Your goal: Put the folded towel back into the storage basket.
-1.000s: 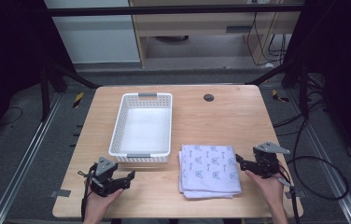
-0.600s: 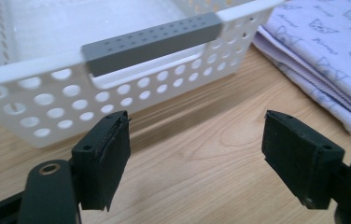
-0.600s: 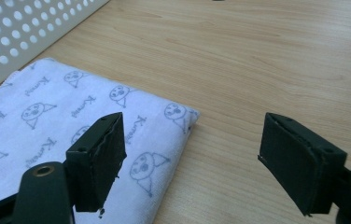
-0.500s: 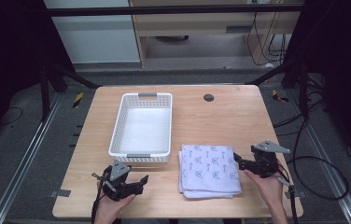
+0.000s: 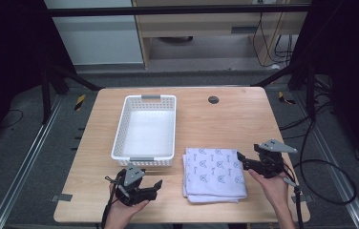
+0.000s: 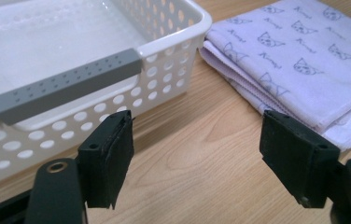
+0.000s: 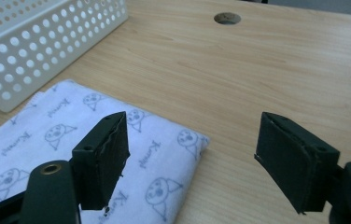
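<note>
High view: approach stage, before any grasp. The left hand-held gripper (image 5: pixel 156 187) sits low over the table (image 5: pixel 225 119), its jaws spread wide and empty, pointing toward the near left edge of the folded cat-print cloth (image 5: pixel 214 173). The right hand-held gripper (image 5: pixel 241 160) is likewise wide open with nothing between its jaws, and is just beside the cloth's right edge. The cloth lies flat between the two grippers, its corners squared, with the white perforated basket (image 5: pixel 120 138) just beyond it on the left gripper's side and apparently empty. In the left gripper view, bare wood lies between the jaws and the cloth's layered edge (image 6: pixel 276 100) is ahead toward the right jaw. In the right gripper view, the cloth's corner (image 7: pixel 183 149) lies ahead of the left jaw. Judgement: the step in hand is positioning for a two-sided pickup. The next move likely calls for each gripper to advance until a jaw slides under the folded edge, then close on all layers together.
</note>
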A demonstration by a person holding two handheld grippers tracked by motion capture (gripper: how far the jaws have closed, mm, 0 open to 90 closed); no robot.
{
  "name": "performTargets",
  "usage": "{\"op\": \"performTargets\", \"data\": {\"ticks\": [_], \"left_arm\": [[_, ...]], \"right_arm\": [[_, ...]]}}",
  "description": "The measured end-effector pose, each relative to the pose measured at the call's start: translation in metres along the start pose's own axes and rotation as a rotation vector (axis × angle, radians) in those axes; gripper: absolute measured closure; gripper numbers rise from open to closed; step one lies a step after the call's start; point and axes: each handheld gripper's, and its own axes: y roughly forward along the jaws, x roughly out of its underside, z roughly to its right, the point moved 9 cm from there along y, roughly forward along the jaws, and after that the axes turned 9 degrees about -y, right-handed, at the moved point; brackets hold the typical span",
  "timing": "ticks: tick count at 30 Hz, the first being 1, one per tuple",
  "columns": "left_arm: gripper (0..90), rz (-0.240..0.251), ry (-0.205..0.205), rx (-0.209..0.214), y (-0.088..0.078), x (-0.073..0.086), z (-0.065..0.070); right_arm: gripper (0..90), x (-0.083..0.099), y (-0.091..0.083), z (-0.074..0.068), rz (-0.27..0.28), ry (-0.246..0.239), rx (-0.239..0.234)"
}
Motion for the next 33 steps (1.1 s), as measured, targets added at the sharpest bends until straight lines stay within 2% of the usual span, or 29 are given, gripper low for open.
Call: {"op": "performTargets", "data": {"ticks": [5, 11, 19, 24, 26, 33], "left_arm": [[27.5, 0.009, -0.002, 0.018, 0.004, -0.009, 0.010], [28.7, -0.009, 0.033, 0.036, 0.013, -0.013, 0.025], [30.0, -0.029, 0.043, 0.050, 0.029, -0.013, 0.043], [30.2, -0.045, 0.027, 0.059, 0.042, -0.011, 0.050], [30.2, -0.060, 0.030, 0.063, 0.047, -0.010, 0.053], [29.7, -0.090, 0.042, 0.066, 0.065, -0.007, 0.060]], "right_arm": [[25.5, -0.011, 0.000, -0.001, 0.007, -0.011, -0.005], [24.7, -0.016, 0.004, -0.001, 0.009, 0.002, -0.012], [23.7, -0.003, 0.012, -0.003, -0.026, 0.004, -0.019], [25.0, 0.003, 0.012, -0.002, -0.031, 0.003, -0.019], [26.0, 0.007, 0.014, -0.001, -0.041, -0.010, -0.013], [27.2, 0.016, 0.021, -0.001, -0.071, 0.000, -0.021]]}}
